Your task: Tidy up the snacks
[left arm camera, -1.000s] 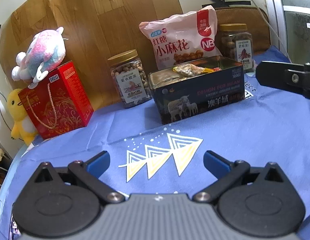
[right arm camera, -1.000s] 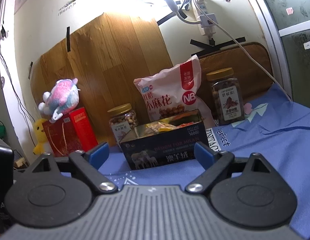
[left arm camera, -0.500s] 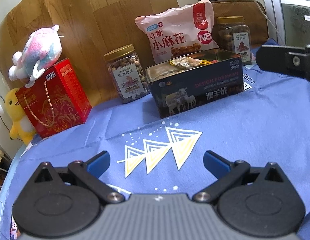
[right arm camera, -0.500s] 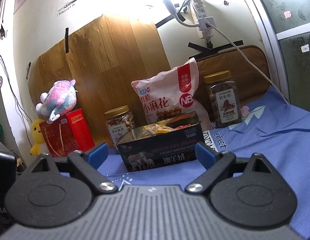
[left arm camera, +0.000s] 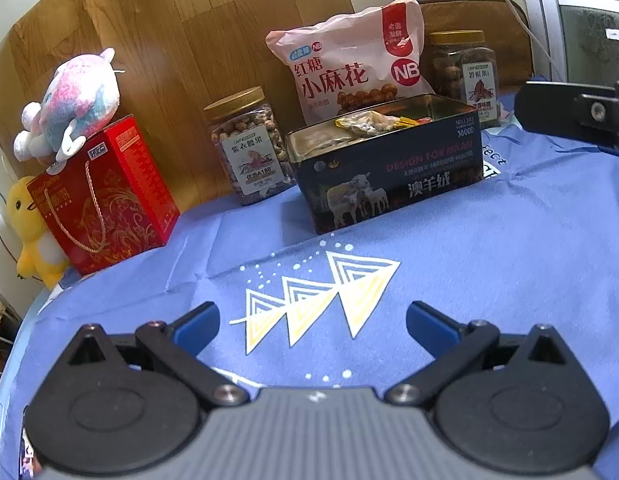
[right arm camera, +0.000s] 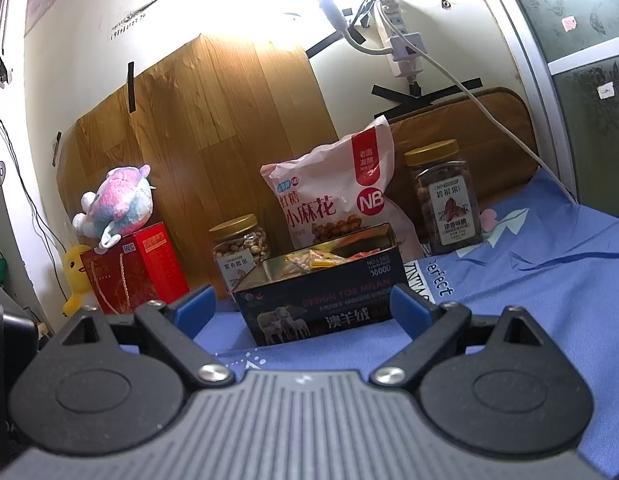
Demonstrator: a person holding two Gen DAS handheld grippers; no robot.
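Blue printed cloth point(left arm camera: 529, 248) covers the bench, wood panel point(left arm camera: 213, 40) behind. Open dark tin point(left arm camera: 389, 172) holding snack packets point(left arm camera: 365, 124) sits mid-bench; pink snack bag point(left arm camera: 349, 64) behind it, nut jar point(left arm camera: 249, 148) to its left, second jar point(left arm camera: 465, 68) to its right. Red gift box point(left arm camera: 105, 196) far left, plush toy point(left arm camera: 73, 100) on top. Left gripper point(left arm camera: 311, 322) fingers spread apart, empty, over the cloth. Right gripper point(right arm camera: 303, 306) fingers likewise apart, empty.

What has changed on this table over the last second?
Very little. Both cameras shifted slightly: in the left view the tin box sits a touch lower than half a second ago, and the right gripper drifted a bit toward it. Nothing was taken hold of or let go; both grippers' jaws stayed wide open, the left gripper empty. The jars, the pink snack bag and the red gift box stayed put.
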